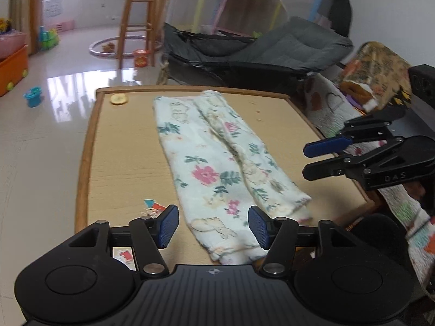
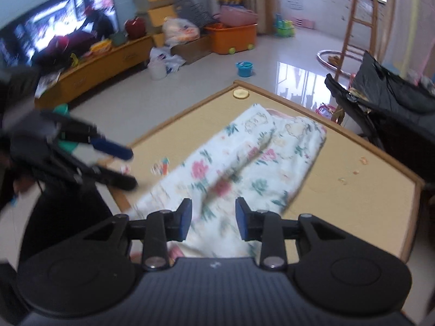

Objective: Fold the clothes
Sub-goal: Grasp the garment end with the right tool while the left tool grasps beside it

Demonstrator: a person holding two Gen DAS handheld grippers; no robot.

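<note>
A white garment with a flower and bear print (image 1: 212,163) lies folded lengthwise on the wooden table (image 1: 122,149), running from the near edge toward the far edge. My left gripper (image 1: 213,226) hangs over its near end, jaws open, with the cloth lying flat below the blue pads (image 1: 168,225). My right gripper (image 1: 307,161) hovers at the garment's right side, above the table edge. In the right wrist view the right gripper (image 2: 214,217) stands open over the blurred garment (image 2: 244,163), nothing pinched. The left gripper (image 2: 130,168) shows at the left, open.
A round yellow disc (image 1: 118,99) sits at the table's far left corner. Small stickers (image 1: 152,206) lie by the left pad and crumbs (image 2: 363,160) on the right half. A grey recliner (image 1: 272,51) stands behind the table, a patterned blanket (image 1: 334,108) at its right.
</note>
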